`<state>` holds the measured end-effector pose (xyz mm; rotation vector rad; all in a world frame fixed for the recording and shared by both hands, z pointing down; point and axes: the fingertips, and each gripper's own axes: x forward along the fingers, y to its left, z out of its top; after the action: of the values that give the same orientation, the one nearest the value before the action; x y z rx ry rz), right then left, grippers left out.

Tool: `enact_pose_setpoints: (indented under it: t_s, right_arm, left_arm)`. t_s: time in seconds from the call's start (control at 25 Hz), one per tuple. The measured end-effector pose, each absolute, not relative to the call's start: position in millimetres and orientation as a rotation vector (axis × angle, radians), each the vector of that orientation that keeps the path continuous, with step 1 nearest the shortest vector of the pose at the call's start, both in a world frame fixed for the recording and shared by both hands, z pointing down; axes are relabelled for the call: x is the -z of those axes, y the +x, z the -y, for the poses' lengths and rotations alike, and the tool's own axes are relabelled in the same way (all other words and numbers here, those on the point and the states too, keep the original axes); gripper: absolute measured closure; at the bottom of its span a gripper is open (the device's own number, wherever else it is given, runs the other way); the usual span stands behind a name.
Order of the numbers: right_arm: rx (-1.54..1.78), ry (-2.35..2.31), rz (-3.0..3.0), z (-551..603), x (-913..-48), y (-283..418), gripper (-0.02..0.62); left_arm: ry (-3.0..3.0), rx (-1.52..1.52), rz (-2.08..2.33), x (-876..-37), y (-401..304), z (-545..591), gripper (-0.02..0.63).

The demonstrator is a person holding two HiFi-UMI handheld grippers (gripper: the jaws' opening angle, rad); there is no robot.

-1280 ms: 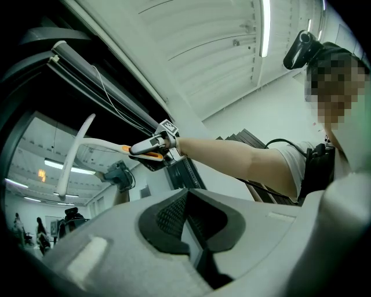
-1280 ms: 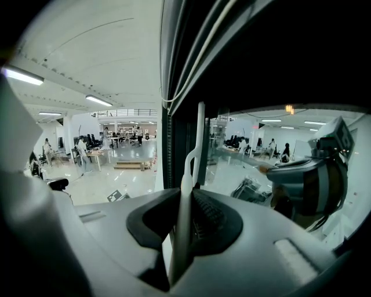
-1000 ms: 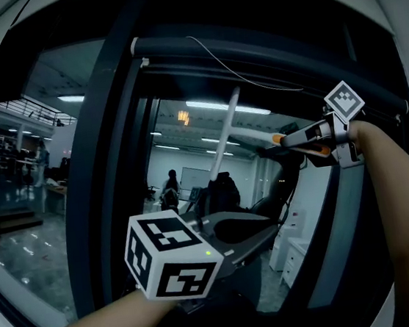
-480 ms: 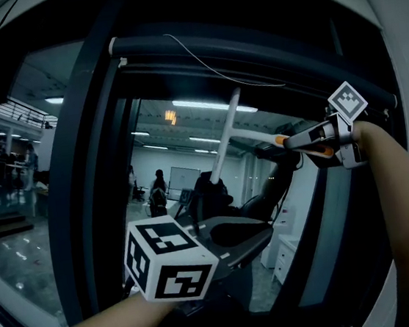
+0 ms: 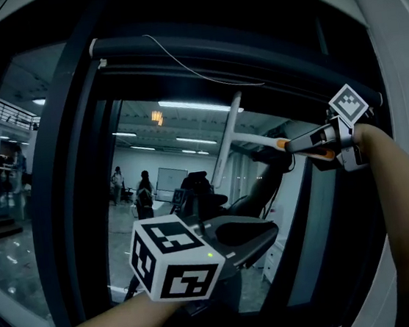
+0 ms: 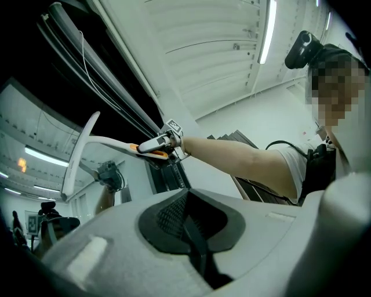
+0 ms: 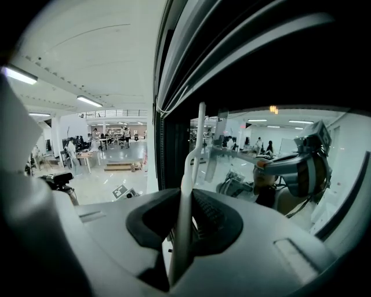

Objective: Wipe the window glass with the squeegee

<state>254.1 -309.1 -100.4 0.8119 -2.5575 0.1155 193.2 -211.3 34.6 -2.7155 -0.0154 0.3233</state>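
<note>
Glossy window glass [image 5: 159, 144], smooth white plastic squeegee [image 5: 229, 135]

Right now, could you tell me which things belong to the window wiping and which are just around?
In use: squeegee, clamped in the right hand-held gripper; window glass.
Not in use: left hand-held gripper, shut and empty; dark window frame; dark bar above.

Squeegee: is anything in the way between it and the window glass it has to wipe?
Nothing visible is in the way. The right gripper holds the squeegee up at the window glass, with only open space around it.
</note>
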Motion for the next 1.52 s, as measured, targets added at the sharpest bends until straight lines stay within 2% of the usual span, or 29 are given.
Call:
enact_pose_setpoints:
  t_s: [0.2, 0.44, 1.16, 1.52]
  right_arm:
    - [-0.127, 0.843, 2.560, 275.5, 90.5, 286.8, 0.529]
    - [-0.151, 0.902, 2.536, 278.5, 90.8, 320.6, 0.529]
    - [-0.186, 1.062, 2.491, 306.6, 100.5, 371.1, 0.526]
    - [-0.226, 1.138, 2.459, 273.0, 92.7, 413.6, 0.527]
  left_arm:
    - [-2.721, -0.319, 0.064, -43.8, 224.2, 179.6, 0.606]
    - [-2.744, -0.320, 0.136, -43.1, 256.3, 191.7, 0.606]
    - [-2.760, -0.353, 0.307, -30.6, 306.3, 221.4, 0.606]
    - [-2.770, -0.362, 0.390, -43.5, 350.5, 192.6, 0.606]
